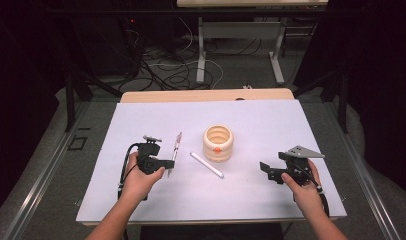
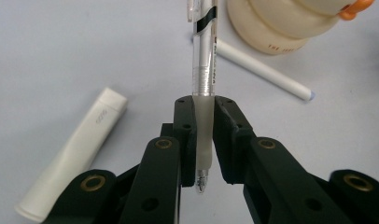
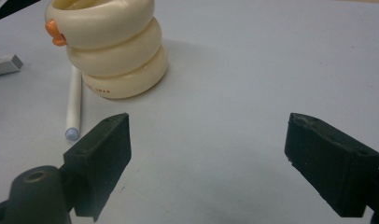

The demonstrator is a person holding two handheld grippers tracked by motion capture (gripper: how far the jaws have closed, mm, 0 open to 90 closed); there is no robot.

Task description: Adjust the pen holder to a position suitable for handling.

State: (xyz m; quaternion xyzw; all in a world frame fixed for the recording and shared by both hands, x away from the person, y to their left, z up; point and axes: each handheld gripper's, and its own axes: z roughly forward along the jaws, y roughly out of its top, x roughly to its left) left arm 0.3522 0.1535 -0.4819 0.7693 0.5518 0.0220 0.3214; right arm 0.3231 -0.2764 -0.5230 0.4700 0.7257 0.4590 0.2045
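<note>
Black jaws of the left tool [image 2: 204, 140] pinched a clear pen [image 2: 204, 70] near its tip, above the desk [image 1: 271, 125]; so low a grip risked slipping. Right tool [image 3: 208, 154] waited wide open, empty.

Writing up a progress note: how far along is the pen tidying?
Nothing looks done: the cream holder shows no pens inside. In hand: the left gripper is shut on the clear pen. Left: the white pen lies beside the holder; the right gripper is open.
</note>
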